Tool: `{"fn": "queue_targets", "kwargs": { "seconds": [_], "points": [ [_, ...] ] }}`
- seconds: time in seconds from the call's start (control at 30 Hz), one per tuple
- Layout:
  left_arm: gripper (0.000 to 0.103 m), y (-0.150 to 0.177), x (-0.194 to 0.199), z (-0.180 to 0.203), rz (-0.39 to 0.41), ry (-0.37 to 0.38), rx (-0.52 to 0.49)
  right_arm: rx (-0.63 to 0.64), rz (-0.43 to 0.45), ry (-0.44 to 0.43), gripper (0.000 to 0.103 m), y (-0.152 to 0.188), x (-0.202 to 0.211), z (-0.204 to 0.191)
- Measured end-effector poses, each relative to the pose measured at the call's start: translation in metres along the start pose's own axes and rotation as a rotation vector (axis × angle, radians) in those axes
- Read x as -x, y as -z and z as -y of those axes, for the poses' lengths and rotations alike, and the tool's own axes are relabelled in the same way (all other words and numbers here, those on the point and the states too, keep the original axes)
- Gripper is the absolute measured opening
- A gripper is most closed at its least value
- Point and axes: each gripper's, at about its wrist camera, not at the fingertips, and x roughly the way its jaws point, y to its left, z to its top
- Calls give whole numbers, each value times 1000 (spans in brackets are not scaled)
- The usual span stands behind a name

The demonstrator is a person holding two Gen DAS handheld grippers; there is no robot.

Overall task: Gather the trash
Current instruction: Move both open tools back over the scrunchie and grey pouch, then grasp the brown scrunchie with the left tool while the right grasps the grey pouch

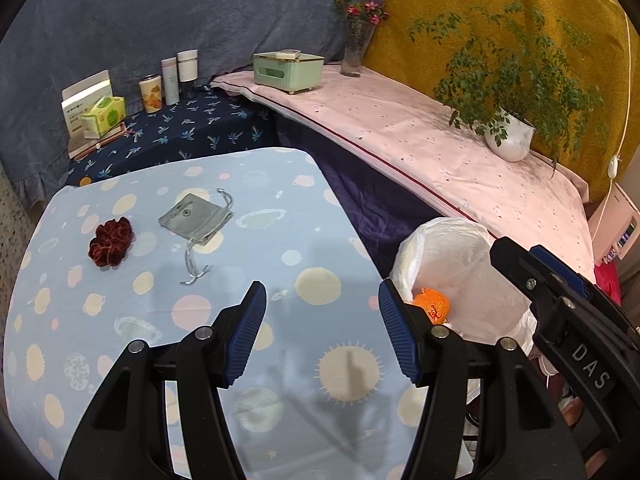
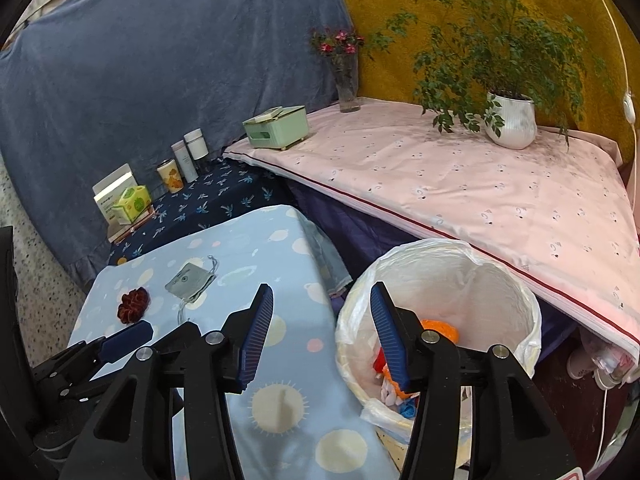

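Your left gripper (image 1: 322,312): fingers released, empty, over table | right gripper (image 2: 322,316): released at white-lined round bin (image 2: 520,280), likely post-drop | orange crumpled wrapper (image 2: 442,329) lies inside bin

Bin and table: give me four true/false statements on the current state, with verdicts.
1. The bin holds an orange wrapper. True.
2. The left hand-held gripper grips the pouch. False: it is open and holds nothing; the pouch lies on the table.
3. The scrunchie lies in the bin. False: it is on the table, beside the pouch.
4. The right hand-held gripper is open. True.
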Motion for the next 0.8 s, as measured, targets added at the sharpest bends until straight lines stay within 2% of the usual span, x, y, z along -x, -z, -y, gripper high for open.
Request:
{"fn": "queue_targets", "kwargs": {
  "seconds": [0.33, 0.8],
  "points": [
    [58, 2, 1, -56, -2, -50, 69, 63, -32, -39, 50, 7, -16, -50],
    [63, 7, -14, -169, -26, -177, 189, 144, -112, -95, 50, 21, -61, -129]
  ]
}}
